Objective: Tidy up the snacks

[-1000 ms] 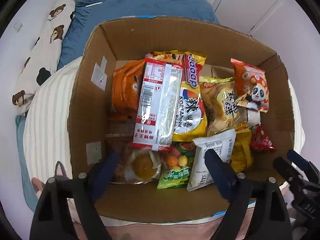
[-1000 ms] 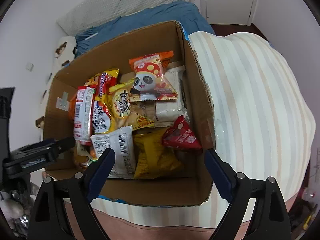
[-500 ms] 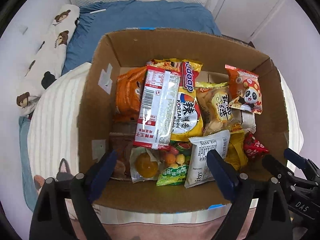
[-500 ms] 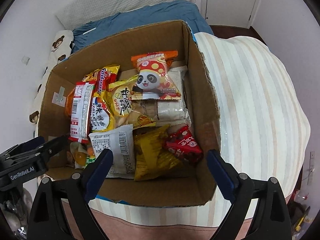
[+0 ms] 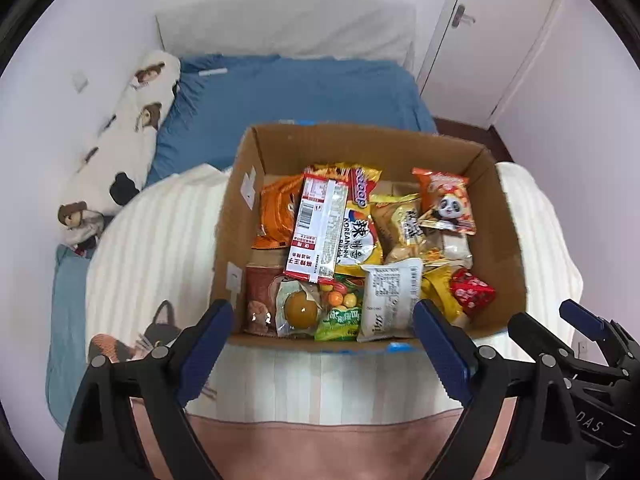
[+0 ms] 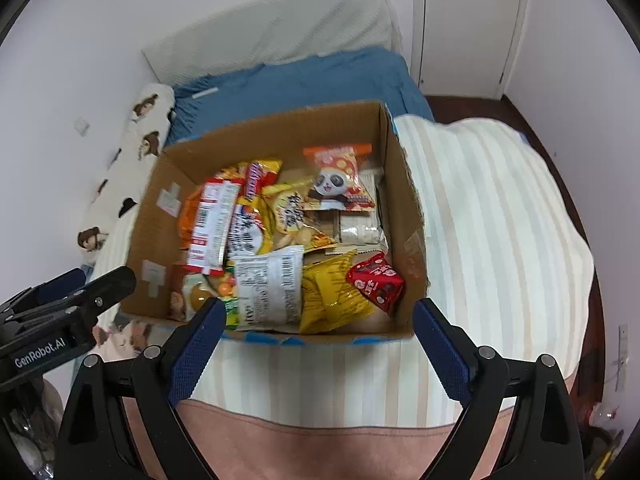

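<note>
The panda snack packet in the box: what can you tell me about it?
The panda snack packet is a glossy plastic pouch, orange at its crimped top, with red spotted mushroom art and a cartoon panda face. It looks sealed and puffed. It lies tilted on top of other packets at the far right of the cardboard box, overlapping a yellow cracker bag and pale wrapped bars. No fingers touch it.

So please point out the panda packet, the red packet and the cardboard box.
panda packet (image 5: 448, 208), left wrist view, on the panda face.
red packet (image 6: 376, 282), right wrist view, on its middle.
cardboard box (image 5: 232, 236), left wrist view, on its left wall.
</note>
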`<control>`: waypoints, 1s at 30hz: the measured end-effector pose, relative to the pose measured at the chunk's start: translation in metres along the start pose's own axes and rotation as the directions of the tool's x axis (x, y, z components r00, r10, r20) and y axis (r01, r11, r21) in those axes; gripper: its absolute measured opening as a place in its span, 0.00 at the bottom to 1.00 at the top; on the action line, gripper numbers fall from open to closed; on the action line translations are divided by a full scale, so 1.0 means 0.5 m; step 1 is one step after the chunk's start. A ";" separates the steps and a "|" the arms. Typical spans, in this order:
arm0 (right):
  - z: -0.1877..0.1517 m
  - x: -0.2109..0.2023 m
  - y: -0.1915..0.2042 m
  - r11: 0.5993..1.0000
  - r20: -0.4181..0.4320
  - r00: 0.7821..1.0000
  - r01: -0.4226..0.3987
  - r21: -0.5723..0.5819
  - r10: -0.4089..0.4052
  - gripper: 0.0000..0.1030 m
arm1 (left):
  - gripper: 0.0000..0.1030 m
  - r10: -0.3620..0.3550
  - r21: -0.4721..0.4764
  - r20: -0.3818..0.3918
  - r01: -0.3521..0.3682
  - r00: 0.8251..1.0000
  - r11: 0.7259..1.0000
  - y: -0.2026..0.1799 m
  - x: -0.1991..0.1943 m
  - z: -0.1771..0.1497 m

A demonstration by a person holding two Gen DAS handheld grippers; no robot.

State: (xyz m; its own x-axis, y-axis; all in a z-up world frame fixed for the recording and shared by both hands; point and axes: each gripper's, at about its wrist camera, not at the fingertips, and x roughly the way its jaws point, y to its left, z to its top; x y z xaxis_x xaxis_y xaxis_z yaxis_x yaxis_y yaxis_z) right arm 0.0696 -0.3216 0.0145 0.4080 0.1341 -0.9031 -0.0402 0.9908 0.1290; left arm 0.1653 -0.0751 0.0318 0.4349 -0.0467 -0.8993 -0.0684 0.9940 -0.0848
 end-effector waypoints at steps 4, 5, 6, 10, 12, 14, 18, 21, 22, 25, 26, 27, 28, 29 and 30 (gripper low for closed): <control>-0.032 -0.076 0.009 1.000 0.057 0.998 -0.017 -0.013 0.018 0.93 | 0.90 -0.001 0.015 0.058 0.000 0.998 1.000 -0.007 -0.070 -0.036; -0.038 -0.092 0.009 1.000 0.068 0.997 -0.019 -0.016 0.020 0.93 | 0.90 -0.007 0.018 0.070 0.005 0.997 1.000 -0.009 -0.088 -0.046; -0.045 -0.109 0.011 1.000 0.080 0.997 -0.021 -0.020 0.023 0.93 | 0.90 -0.009 0.018 0.083 0.008 0.996 1.000 -0.009 -0.105 -0.055; -0.083 -0.175 0.018 0.999 0.122 0.992 -0.040 -0.033 0.043 0.93 | 0.90 -0.011 0.025 0.133 0.008 0.991 1.000 -0.013 -0.170 -0.095; -0.104 -0.208 0.021 0.998 0.140 0.989 -0.049 -0.035 0.054 0.93 | 0.90 -0.010 0.029 0.151 0.006 0.989 1.000 -0.014 -0.200 -0.114; -0.124 -0.239 0.025 0.998 0.157 0.986 -0.058 -0.040 0.064 0.93 | 0.90 -0.008 0.027 0.166 0.004 0.986 1.000 -0.013 -0.227 -0.130; -0.165 -0.298 0.029 0.997 0.192 0.978 -0.072 -0.041 0.079 0.93 | 0.90 -0.003 0.031 0.198 -0.003 0.980 1.000 -0.014 -0.276 -0.165; -0.192 -0.339 0.031 0.995 0.211 0.973 -0.087 -0.042 0.094 0.93 | 0.90 -0.003 0.029 0.223 -0.004 0.975 1.000 -0.015 -0.309 -0.189; -0.202 -0.356 0.032 0.995 0.222 0.970 -0.090 -0.042 0.097 0.93 | 0.90 -0.006 0.030 0.228 -0.001 0.974 1.000 -0.015 -0.319 -0.195; -0.226 -0.394 0.036 0.996 0.250 0.964 -0.079 -0.051 0.089 0.93 | 0.90 -0.007 0.038 0.243 -0.002 0.970 0.999 -0.018 -0.346 -0.217; -0.232 -0.405 0.038 0.996 0.257 0.963 -0.077 -0.054 0.088 0.93 | 0.90 -0.005 0.040 0.248 -0.005 0.969 0.999 -0.019 -0.353 -0.222; -0.241 -0.416 0.039 0.996 0.263 0.961 -0.075 -0.056 0.087 0.93 | 0.90 -0.004 0.046 0.253 -0.007 0.967 0.999 -0.021 -0.359 -0.226; -0.249 -0.426 0.042 0.996 0.270 0.959 -0.073 -0.059 0.086 0.93 | 0.90 -0.005 0.052 0.256 -0.009 0.967 0.999 -0.023 -0.365 -0.231; -0.255 -0.435 0.043 0.996 0.274 0.958 -0.069 -0.063 0.083 0.93 | 0.90 -0.003 0.054 0.259 -0.012 0.966 0.998 -0.023 -0.370 -0.236; -0.261 -0.441 0.045 0.996 0.277 0.957 -0.066 -0.065 0.082 0.93 | 0.90 -0.001 0.056 0.261 -0.014 0.965 0.998 -0.024 -0.374 -0.241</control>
State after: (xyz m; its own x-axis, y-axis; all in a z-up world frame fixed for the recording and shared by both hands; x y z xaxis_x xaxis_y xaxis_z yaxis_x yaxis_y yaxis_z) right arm -0.1404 -0.3266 0.1632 0.6400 0.2047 -0.7406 -0.1261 0.9788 0.1616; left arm -0.0234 -0.0901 0.1492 0.6539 -0.0203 -0.7563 -0.0244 0.9986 -0.0480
